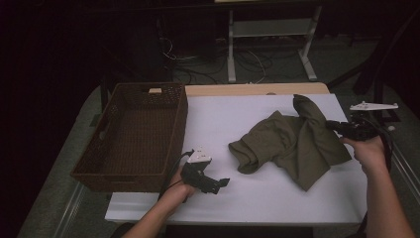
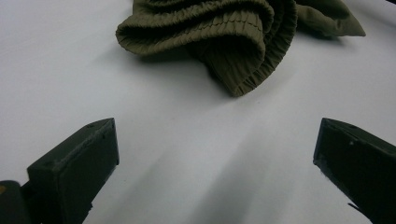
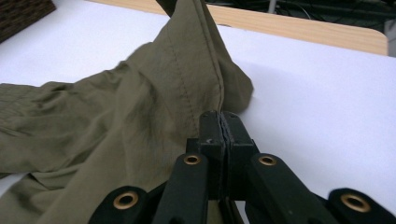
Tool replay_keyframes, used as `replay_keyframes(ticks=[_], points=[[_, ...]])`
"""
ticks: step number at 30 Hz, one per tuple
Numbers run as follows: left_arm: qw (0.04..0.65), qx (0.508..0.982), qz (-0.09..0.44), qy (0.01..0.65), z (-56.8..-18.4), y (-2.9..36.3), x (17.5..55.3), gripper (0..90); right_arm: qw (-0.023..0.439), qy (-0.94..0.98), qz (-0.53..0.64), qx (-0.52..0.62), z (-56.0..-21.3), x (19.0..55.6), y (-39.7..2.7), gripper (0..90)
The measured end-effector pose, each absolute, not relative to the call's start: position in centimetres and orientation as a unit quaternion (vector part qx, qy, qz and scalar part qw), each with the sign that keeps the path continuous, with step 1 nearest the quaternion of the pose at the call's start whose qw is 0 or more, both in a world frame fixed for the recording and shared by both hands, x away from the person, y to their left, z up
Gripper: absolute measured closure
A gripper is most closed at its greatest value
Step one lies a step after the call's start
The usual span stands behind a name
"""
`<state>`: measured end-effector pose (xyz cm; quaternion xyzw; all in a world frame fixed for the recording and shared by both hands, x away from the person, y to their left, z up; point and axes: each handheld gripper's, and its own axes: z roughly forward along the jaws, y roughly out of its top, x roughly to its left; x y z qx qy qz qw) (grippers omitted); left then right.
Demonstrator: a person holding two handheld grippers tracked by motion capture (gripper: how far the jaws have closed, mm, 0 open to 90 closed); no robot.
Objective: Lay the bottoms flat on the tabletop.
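White tabletop [image 1: 277,193] is filling the high view, with dark floor, cables and a metal stand leg beyond its wooden far edge. One brown wicker basket [image 1: 133,136] is sitting at the table's left side, and one olive-green garment [image 1: 289,144] is lying crumpled right of centre. Nothing is standing between the two. The left gripper [image 1: 222,182] is resting low on the table just in front of the basket, apart from the garment. The right gripper [image 1: 333,125] is meeting the garment's right edge.

Along the left gripper view, its two jaws are standing wide apart over bare table, and the garment's ribbed elastic hem [image 2: 238,42] is bunching ahead of them.

Along the right gripper view, the right gripper [image 3: 220,122] is clamping a seamed fold of the garment [image 3: 140,116], jaws pressed together.
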<state>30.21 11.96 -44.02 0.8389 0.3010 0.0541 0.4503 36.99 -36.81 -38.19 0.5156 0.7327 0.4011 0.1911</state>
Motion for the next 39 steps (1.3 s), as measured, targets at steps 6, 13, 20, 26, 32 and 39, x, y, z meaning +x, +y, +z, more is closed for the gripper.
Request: replay_keyframes(ticks=[6,13,20,26,32,39], points=[[0.450,0.839,0.054,0.301,-44.0,12.0,30.2,0.0,0.192,0.720,0.398,0.535,-38.7,36.8,-38.3,87.3],[0.450,0.839,0.054,0.301,-44.0,12.0,30.2,0.0,0.188,0.709,0.390,0.557,-39.6,36.8,-39.8,87.3],[0.449,0.840,0.054,0.301,-44.1,11.9,30.2,0.0,0.179,0.706,0.369,0.577,-41.2,37.0,-40.9,87.3],[0.449,0.839,0.054,0.302,-44.1,11.9,30.2,0.0,0.172,0.708,0.340,0.594,-42.6,37.2,-41.6,87.3],[0.449,0.839,0.054,0.304,-44.1,11.9,30.2,0.0,0.164,0.708,0.326,0.605,-43.5,37.4,-42.2,87.3],[0.449,0.839,0.054,0.303,-44.1,11.9,30.2,0.0,0.155,0.709,0.315,0.612,-44.4,37.4,-42.5,86.6]])
